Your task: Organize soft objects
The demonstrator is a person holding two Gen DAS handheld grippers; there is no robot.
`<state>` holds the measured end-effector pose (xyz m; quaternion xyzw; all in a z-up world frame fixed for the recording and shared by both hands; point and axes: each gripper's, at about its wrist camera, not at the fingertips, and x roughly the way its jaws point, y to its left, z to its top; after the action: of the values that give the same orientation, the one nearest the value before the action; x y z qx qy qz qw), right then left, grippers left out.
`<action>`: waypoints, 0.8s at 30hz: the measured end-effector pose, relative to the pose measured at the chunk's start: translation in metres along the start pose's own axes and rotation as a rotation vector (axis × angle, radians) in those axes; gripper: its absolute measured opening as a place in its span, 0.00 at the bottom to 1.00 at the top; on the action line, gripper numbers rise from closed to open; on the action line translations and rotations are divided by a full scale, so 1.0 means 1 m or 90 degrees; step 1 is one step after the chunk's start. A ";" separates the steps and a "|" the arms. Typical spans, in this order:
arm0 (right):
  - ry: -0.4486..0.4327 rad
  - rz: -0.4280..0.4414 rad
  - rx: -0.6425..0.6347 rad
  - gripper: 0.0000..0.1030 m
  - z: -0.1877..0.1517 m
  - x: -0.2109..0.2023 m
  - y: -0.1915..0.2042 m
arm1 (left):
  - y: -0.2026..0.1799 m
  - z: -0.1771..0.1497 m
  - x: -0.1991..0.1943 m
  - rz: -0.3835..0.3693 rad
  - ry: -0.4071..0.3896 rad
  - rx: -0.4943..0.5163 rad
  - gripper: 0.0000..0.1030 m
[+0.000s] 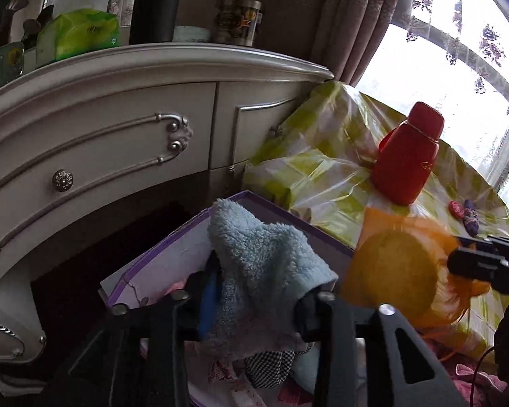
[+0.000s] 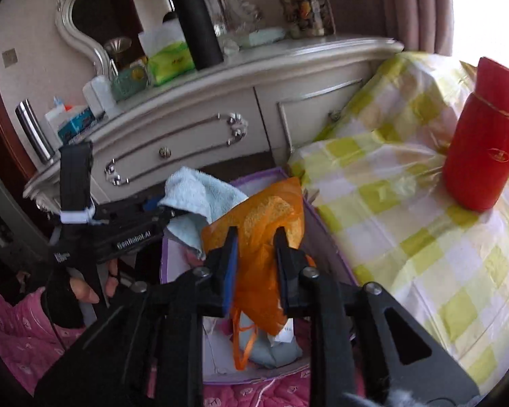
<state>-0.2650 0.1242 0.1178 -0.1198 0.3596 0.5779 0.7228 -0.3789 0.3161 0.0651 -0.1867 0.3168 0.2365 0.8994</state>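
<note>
Left wrist view: left claw (image 1: 254, 302) has the blue fluffy towel (image 1: 261, 257) between its 2 fingers. The towel bulges up and forward over the fingertips, and its long axis runs roughly along the fingers, away from the camera. Jaws stand partly apart around the cloth; I can't tell whether the pads press on it. Directly below and ahead is the purple-rimmed box (image 1: 173, 237), with a checked cloth (image 1: 271, 369) and other soft bits already inside. The towel hangs over the box's opening, not beside it. The orange bag (image 1: 393, 271) sits just to the right, over the box's right edge, with the right claw (image 1: 475, 264) coming in from that side. Red bottle (image 1: 407, 156) stands on the checked tablecloth (image 1: 322, 156) behind, well apart.

Right wrist view: right claw (image 2: 254, 247) straddles the orange bag (image 2: 264, 234). The bag's long axis runs along the fingers, its handles drooping down toward the box floor (image 2: 217, 346). Jaws partly apart; the bag fills the gap but a firm pinch isn't clear. The left claw (image 2: 159, 217), held by a gloved hand (image 2: 81, 288), carries the blue towel (image 2: 193, 196) up-left, touching or overlapping the bag.

Judgement: both items are above the box, so the next move looks like a straight drop. The left claw is nearer the box's back-left, the right nearer its centre.
</note>
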 end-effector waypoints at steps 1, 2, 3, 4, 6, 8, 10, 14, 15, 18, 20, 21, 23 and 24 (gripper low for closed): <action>0.036 -0.023 -0.004 0.55 -0.006 0.012 0.000 | 0.003 -0.001 0.003 0.020 0.008 0.000 0.78; 0.059 -0.045 -0.003 0.55 -0.012 0.019 -0.003 | 0.004 -0.003 0.005 0.038 0.008 0.003 0.79; 0.070 -0.053 0.007 0.55 -0.018 0.021 -0.009 | 0.004 -0.004 0.006 0.047 0.007 0.010 0.79; 0.075 -0.045 0.025 0.55 -0.024 0.016 -0.017 | 0.002 -0.003 0.007 0.049 0.009 0.016 0.79; 0.061 -0.037 0.059 0.55 -0.030 0.003 -0.033 | -0.004 -0.002 0.008 0.035 0.008 0.022 0.79; 0.034 -0.055 0.084 0.56 -0.037 -0.019 -0.051 | -0.016 0.002 0.008 0.015 0.002 0.032 0.79; 0.006 -0.079 0.120 0.58 -0.046 -0.043 -0.073 | -0.038 0.007 0.009 -0.011 -0.004 0.058 0.79; -0.033 -0.186 0.191 0.65 -0.070 -0.093 -0.125 | -0.104 0.014 0.011 -0.108 0.000 0.154 0.82; -0.035 -0.224 0.210 0.65 -0.079 -0.104 -0.140 | -0.123 0.014 0.014 -0.138 0.010 0.180 0.83; -0.051 -0.289 0.307 0.67 -0.105 -0.140 -0.195 | -0.183 0.009 0.026 -0.201 0.041 0.268 0.83; -0.069 -0.340 0.354 0.71 -0.119 -0.162 -0.231 | -0.222 0.005 0.039 -0.246 0.070 0.311 0.83; -0.073 -0.373 0.369 0.72 -0.125 -0.172 -0.249 | -0.241 0.003 0.044 -0.271 0.083 0.324 0.83; -0.079 -0.423 0.387 0.72 -0.131 -0.189 -0.284 | -0.278 0.003 0.062 -0.317 0.112 0.338 0.83; -0.082 -0.440 0.393 0.73 -0.133 -0.196 -0.302 | -0.296 0.004 0.070 -0.331 0.122 0.343 0.83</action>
<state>-0.0521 -0.1921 0.0791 0.0244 0.4083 0.1753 0.8955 -0.1681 0.0975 0.0768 -0.0392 0.3923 -0.1092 0.9125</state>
